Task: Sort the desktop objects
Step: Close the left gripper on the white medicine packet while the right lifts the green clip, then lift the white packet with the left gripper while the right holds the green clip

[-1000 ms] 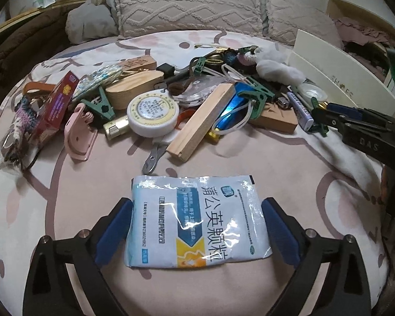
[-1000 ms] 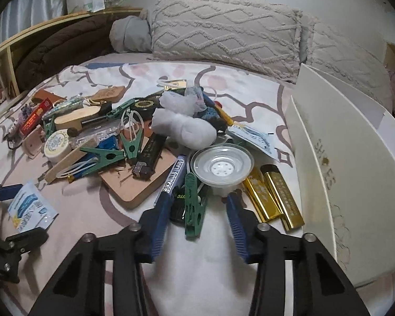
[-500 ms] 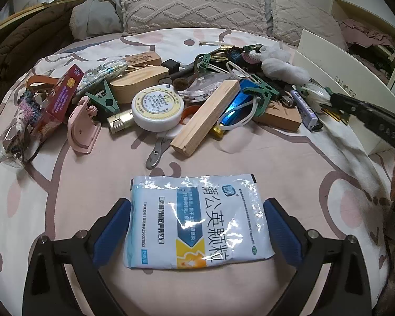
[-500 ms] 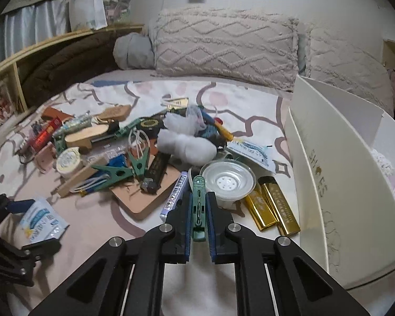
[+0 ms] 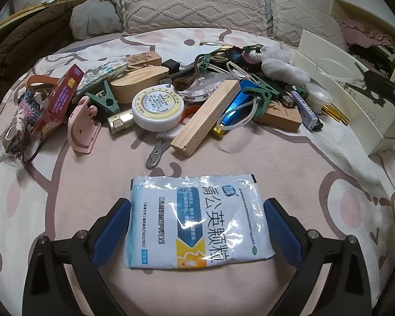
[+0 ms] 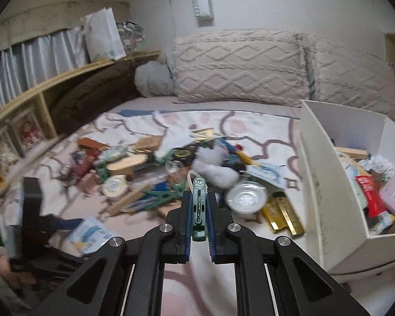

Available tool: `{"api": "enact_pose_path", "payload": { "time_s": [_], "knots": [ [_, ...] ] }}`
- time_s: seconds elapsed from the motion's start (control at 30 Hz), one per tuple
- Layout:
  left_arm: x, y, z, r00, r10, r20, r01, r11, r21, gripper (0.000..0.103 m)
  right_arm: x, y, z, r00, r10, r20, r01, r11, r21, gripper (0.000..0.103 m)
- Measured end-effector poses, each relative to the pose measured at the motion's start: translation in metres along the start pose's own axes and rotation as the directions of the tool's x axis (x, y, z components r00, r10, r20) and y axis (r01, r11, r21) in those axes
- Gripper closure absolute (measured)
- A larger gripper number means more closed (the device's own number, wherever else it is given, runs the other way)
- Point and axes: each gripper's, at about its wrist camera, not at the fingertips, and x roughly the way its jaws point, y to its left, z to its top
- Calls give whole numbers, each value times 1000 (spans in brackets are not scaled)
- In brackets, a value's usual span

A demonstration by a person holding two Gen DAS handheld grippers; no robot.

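- The right tool (image 6: pixel 199 212) was clamped on a green clothespin (image 6: pixel 199 205), raised above the bed's clutter near the white box (image 6: pixel 313 184).
- Light, stiff plastic; gripping its flat sides looked secure.
- The left tool (image 5: pixel 197 233) stood wide around a slippery sachet (image 5: pixel 194 221).

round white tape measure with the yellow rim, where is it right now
In the left wrist view the round white tape measure with the yellow rim lies mid-pile, between the small gold cylinder on its left and the pale wooden block on its right.
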Motion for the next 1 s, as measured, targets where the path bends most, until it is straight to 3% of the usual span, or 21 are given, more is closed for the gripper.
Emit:
{"api": "enact_pose_path", "payload": {
  "time_s": [0.17, 0.37, 0.47, 0.63, 0.9, 1.0],
  "knots": [
    [0, 0, 0, 1000, 0, 0, 0, 1000, 0, 3, -5, 7, -5, 994, 104, -15, -103, 994, 48, 92],
    [1, 1, 0, 1000, 0, -6, 0, 1000, -5, 2, 8, 9, -24, 977, 181, -113, -169, 980, 106, 92],
    [0, 2, -1, 1000, 4, -9, -4, 1000, -13, 2, 22, 5, -37, 954, 233, -190, -205, 966, 156, 92],
    [1, -2, -3, 999, 37, -19, -37, 999, -9, 0, 38, -7, -48, 913, 324, -246, -258, 929, 266, 92],
    [3, -2, -3, 999, 41, -29, -41, 999, -6, 0, 48, -8, -54, 926, 226, -303, -166, 963, 210, 92],
    [7, 6, -3, 999, 2, -34, -3, 999, -50, 0, 48, -6, -53, 932, 195, -307, -145, 973, 178, 92]
  ]
}}
